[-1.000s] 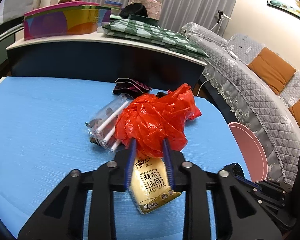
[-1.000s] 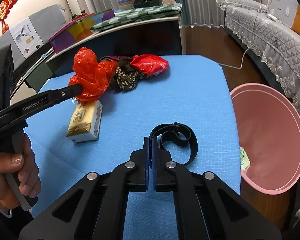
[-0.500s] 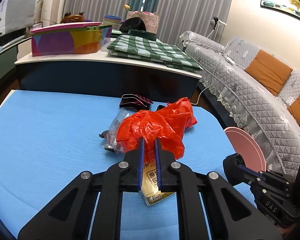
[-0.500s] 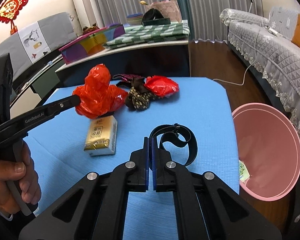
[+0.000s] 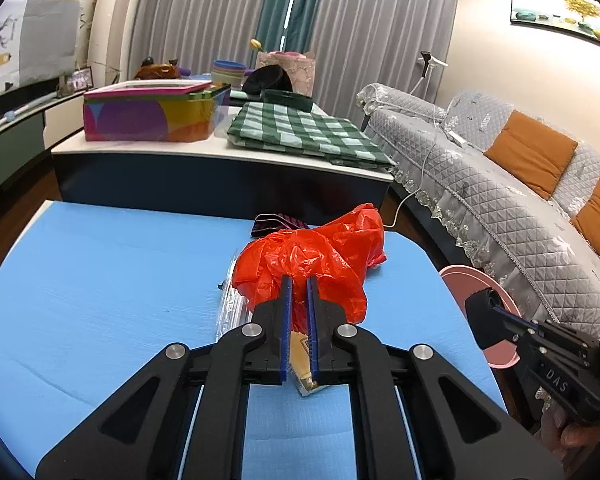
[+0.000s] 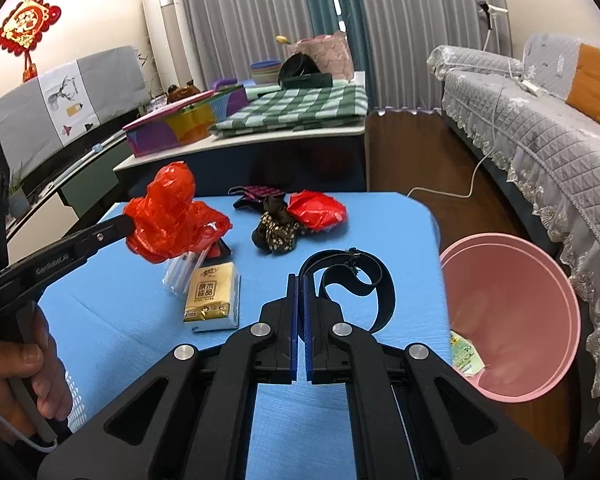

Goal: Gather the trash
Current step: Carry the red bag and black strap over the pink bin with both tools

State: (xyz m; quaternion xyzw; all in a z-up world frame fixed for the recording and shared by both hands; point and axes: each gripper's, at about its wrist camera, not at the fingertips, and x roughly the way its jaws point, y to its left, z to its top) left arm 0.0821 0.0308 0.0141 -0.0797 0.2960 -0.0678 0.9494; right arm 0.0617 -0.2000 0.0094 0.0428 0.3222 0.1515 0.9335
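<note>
My left gripper is shut on a crumpled red plastic bag and holds it lifted above the blue table. The bag also shows in the right wrist view, clear of the table. A tissue pack and a clear packet of white sticks lie below it. My right gripper is shut and empty, just left of a black strap. A pink bin stands off the table's right edge, with a scrap of paper inside.
A second red bag, a dark floral cloth and a maroon pouch lie at the table's far side. A counter with a colourful box and green checked cloth stands behind. A grey sofa is at the right.
My left gripper closed on the red bag and lifted it off the tissue pack and the stick packet. My right gripper stayed shut by the strap.
</note>
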